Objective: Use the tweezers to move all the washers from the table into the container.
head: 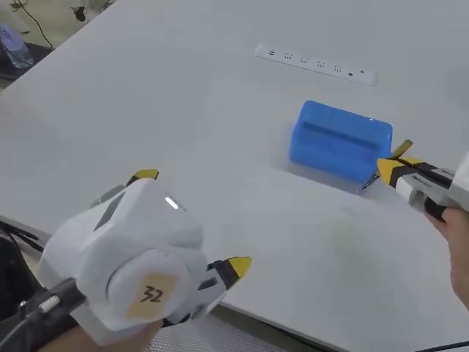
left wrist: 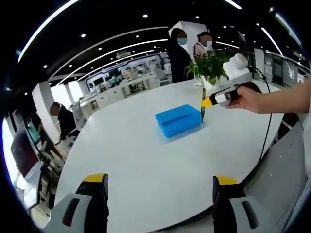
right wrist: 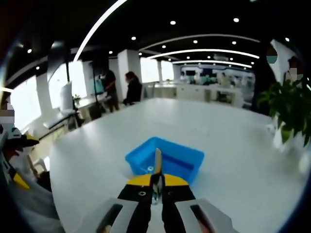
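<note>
Head view: my right claw (head: 388,170) sits at a corner of the blue container (head: 338,139), left claw (head: 191,220) low, jaws wide apart. Left gripper view: tweezers (left wrist: 203,109) point down just beside the container. Right gripper view: jaws clamped on the tweezers, can't tell if a washer's in the tips; I'd guess drop-off, and next I'd scan the worktop (right wrist: 233,160).

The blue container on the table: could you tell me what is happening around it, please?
A person holds a gripper in each hand. The right gripper is shut on the tweezers, whose tips point down at one end of the blue container. The left gripper hangs open over bare table, holding nothing. Any washers are too small to make out.
</note>
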Available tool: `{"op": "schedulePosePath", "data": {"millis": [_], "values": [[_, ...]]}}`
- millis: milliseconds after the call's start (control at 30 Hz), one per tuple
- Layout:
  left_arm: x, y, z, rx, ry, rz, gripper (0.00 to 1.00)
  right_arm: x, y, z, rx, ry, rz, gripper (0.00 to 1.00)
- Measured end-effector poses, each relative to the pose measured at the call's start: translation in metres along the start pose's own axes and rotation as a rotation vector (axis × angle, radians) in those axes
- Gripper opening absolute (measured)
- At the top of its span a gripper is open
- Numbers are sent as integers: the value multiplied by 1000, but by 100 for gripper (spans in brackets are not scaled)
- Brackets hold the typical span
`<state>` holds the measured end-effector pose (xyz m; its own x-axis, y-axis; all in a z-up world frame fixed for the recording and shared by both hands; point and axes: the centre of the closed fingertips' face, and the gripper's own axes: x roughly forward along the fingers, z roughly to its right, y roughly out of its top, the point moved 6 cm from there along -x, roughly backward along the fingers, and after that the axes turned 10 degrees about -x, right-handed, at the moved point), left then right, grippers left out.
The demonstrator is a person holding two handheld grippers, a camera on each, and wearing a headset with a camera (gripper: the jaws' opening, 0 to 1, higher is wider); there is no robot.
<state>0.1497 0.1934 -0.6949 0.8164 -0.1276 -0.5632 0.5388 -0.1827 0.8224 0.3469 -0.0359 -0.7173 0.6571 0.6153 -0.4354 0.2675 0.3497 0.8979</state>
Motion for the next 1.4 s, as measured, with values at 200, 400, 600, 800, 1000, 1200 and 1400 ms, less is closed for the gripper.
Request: {"op": "schedulePosePath", "data": {"millis": [200,400,600,800,1000,1200,1400], "values": [[0,-2,0,0,-1,-5,91,3,17,11,36,-9,54,3],[0,-3,-2,-4,7,-5,90,9,25,20,31,-28,77,3],[0,-4,-3,-9,9,-5,90,20,32,29,52,-44,96,3],[0,-3,-5,-7,10,-10,90,44,26,32,-17,-59,46,3],[1,-1,-7,2,9,-11,90,62,12,30,-16,-49,3,3],[1,0,-8,1,13,-10,89,70,0,30,-1,-38,-38,3],[2,2,-8,4,4,-4,88,76,-4,28,-1,-37,-60,3]]}}
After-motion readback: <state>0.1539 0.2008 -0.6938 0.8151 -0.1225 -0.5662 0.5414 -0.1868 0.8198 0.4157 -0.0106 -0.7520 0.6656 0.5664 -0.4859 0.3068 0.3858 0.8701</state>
